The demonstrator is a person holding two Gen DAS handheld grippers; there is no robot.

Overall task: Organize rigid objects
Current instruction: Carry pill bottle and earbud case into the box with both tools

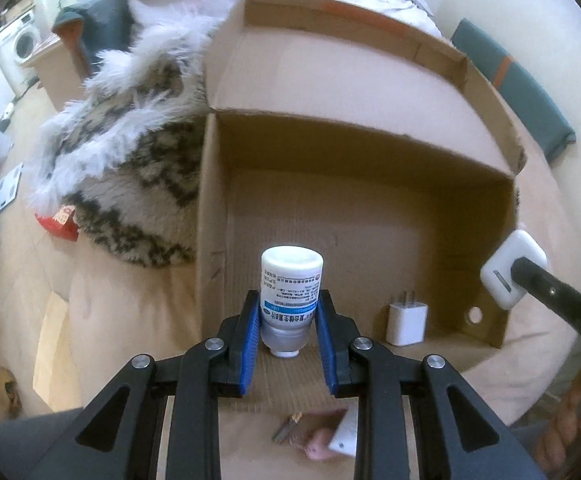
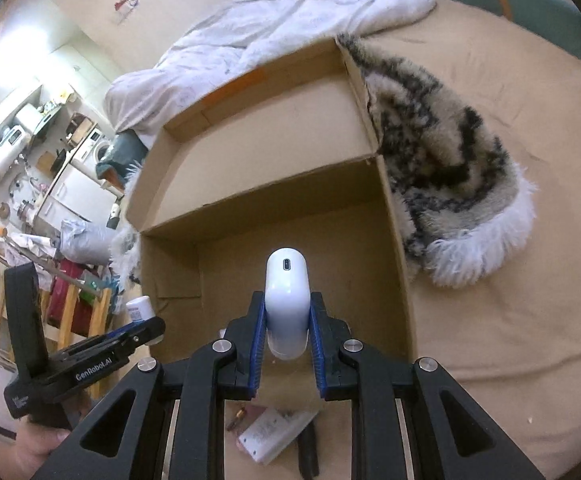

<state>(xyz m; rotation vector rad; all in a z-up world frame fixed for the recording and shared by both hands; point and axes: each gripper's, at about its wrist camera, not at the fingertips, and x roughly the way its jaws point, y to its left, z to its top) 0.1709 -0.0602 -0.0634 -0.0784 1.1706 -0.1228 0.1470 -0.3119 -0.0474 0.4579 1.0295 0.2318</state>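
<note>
Left wrist view
Left tongs (image 1: 288, 322): blue pads pinch a white pill bottle (image 1: 288, 292) on both sides; the bottle hangs upside down, cap end lowest, flat base toward the box.
Bottle position: above the near edge of the cardboard box (image 1: 370, 216), clear of the box floor.
Cardboard box: open, brown, lying on a bed (image 1: 122, 320) covered in beige sheet; one flap stands up at the far side.
White charger plug (image 1: 406, 324): stands upright on the box floor near the right wall, prongs up, well apart from the bottle.
Right tongs (image 1: 508, 276): enter from the right edge, clamped on a white rounded case (image 1: 512, 264) held over the right wall of the box.
Fur blanket (image 1: 130, 168): grey and black, heaped against the left wall of the box.
Foreground: a small white flat device (image 1: 344, 436) lies on the sheet below the tongs; detail is blurred.

Right wrist view
Right tongs (image 2: 288, 330): blue pads press the white rounded case (image 2: 287, 300) from both sides; its narrow end with a small slot points away from the camera.
Case position: over the open box (image 2: 290, 208), not touching its floor.
Left tongs (image 2: 148, 326): at lower left, held by a hand (image 2: 38, 448), with the bottle (image 2: 140, 308) showing above the fingers beside the left wall of the box.
Fur blanket (image 2: 450, 172): lies against the right wall of the box.
White duvet (image 2: 270, 28): bunched behind the box on the bed (image 2: 510, 320).
</note>
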